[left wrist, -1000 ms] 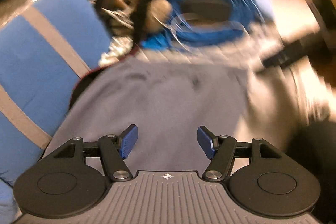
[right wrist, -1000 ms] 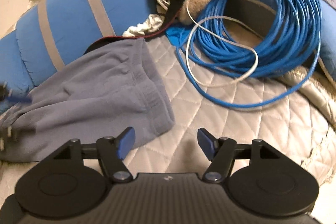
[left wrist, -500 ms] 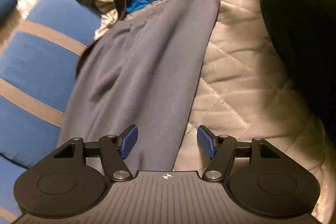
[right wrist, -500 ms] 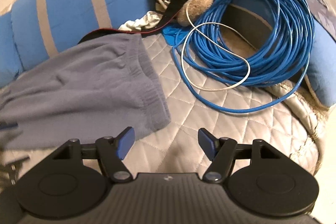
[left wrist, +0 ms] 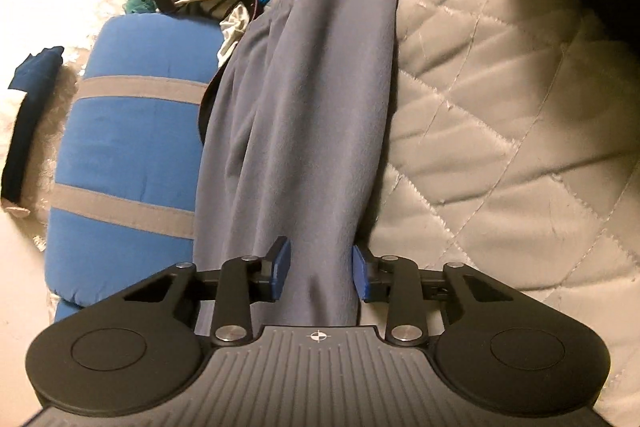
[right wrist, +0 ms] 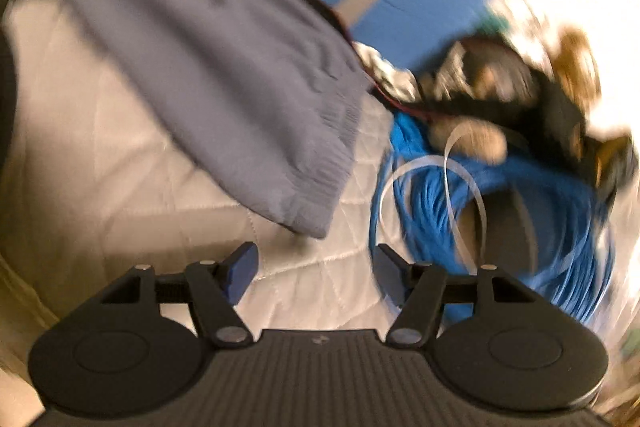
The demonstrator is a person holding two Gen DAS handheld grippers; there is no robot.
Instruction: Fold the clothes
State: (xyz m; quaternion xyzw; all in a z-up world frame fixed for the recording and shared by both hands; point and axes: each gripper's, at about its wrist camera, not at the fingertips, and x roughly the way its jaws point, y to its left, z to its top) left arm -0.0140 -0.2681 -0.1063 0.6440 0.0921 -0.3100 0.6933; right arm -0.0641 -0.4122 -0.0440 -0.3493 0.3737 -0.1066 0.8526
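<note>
Grey pants point(left wrist: 316, 115) lying stretched along quilt point(left wrist: 500, 131), beside blue cushion point(left wrist: 132, 163). Left hand-held gripper point(left wrist: 320, 273) straddling near end, pads not clamped. Right hand-held gripper point(right wrist: 314, 273) hovering released near waistband and blue cable point(right wrist: 500, 211); view blurred.

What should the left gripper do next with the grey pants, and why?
Probably close. The left gripper is open with the end of the grey pants lying between its fingers, so pinching there would likely secure the cloth for a fold. The right gripper is open over quilt.
</note>
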